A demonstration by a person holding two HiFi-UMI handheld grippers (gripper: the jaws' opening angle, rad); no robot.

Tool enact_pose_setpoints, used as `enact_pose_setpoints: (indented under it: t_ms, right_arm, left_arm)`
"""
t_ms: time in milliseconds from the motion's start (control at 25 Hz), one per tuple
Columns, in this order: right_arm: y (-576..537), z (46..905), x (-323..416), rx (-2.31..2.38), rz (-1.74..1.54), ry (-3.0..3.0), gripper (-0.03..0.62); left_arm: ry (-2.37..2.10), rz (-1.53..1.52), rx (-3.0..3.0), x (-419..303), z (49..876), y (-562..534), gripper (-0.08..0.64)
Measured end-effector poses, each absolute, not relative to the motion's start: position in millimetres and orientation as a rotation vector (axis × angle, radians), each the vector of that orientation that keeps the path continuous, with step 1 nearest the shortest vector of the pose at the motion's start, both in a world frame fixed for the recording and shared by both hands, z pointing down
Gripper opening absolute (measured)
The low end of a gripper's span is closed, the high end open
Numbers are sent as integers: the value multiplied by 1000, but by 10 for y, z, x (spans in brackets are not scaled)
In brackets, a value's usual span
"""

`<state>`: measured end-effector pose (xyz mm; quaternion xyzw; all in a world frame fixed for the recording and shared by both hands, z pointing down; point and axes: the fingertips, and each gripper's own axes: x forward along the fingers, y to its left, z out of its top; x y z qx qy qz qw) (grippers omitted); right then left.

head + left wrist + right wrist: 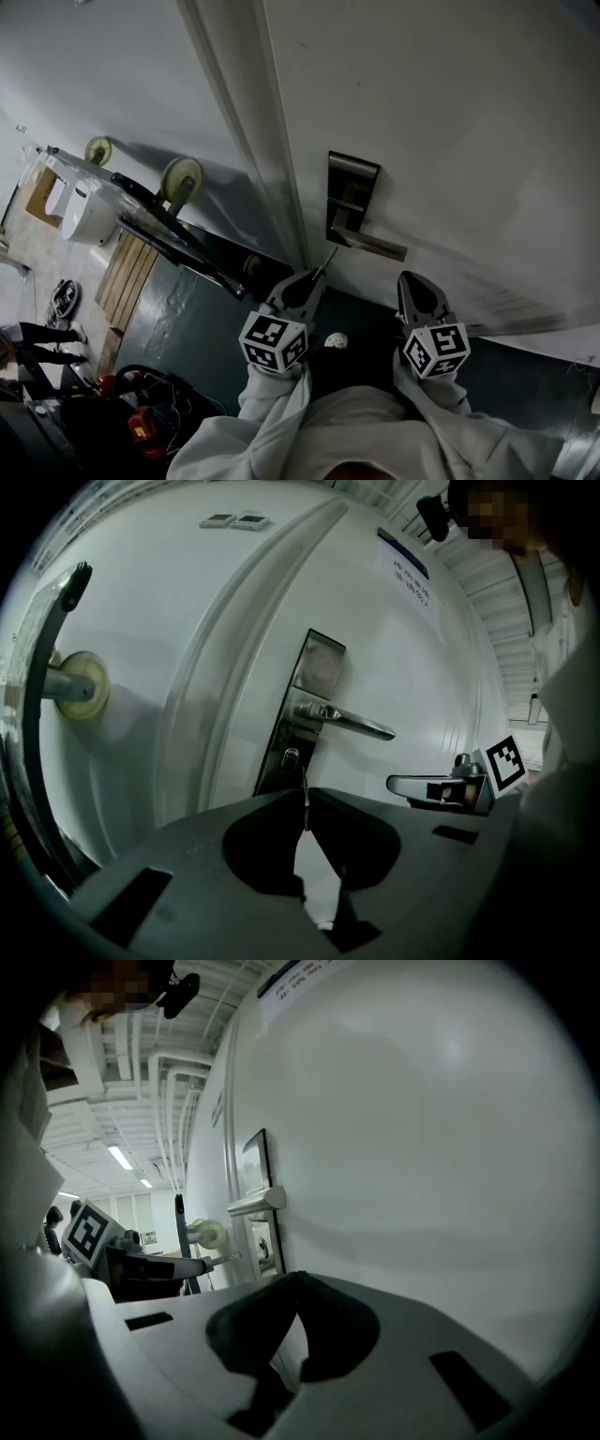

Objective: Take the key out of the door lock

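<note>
Holding your left gripper (306, 799) up to the door (187, 630), you have its jaws clenched on the key (305, 778). The thin metal blade stands up from the point where the two tips meet. The key is out of the lock. Its tip points at the keyhole (292, 757) low on the dark lock plate (314, 667), close beneath it, with a gap between them. The silver lever handle (356, 724) juts to the right just above that keyhole.

In the head view the key (329, 257) reaches from the left gripper (317, 274) toward the bottom corner of the lock plate (349, 187), just under the lever handle (380, 247). From the right gripper view the same blade (223, 1259) sticks out of the left gripper's tips, short of the plate.

Your right gripper (298, 1277) has its jaws pressed together with nothing between them, and only the white door shows past their tips. In the head view the right gripper (409, 277) sits just beside the left one, below the free end of the lever, near the door. White sleeves (281, 412) cover both your arms.
</note>
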<state>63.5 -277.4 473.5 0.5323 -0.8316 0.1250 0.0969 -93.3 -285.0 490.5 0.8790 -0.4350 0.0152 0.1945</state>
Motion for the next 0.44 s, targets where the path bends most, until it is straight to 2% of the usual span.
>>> enact_pose_setpoints:
  t_ms: [440]
  right_arm:
    - [-2781,4759,643,1563,377,-2461,51]
  left_arm:
    - [-1226,48,2443,-921,4939,-2872,26]
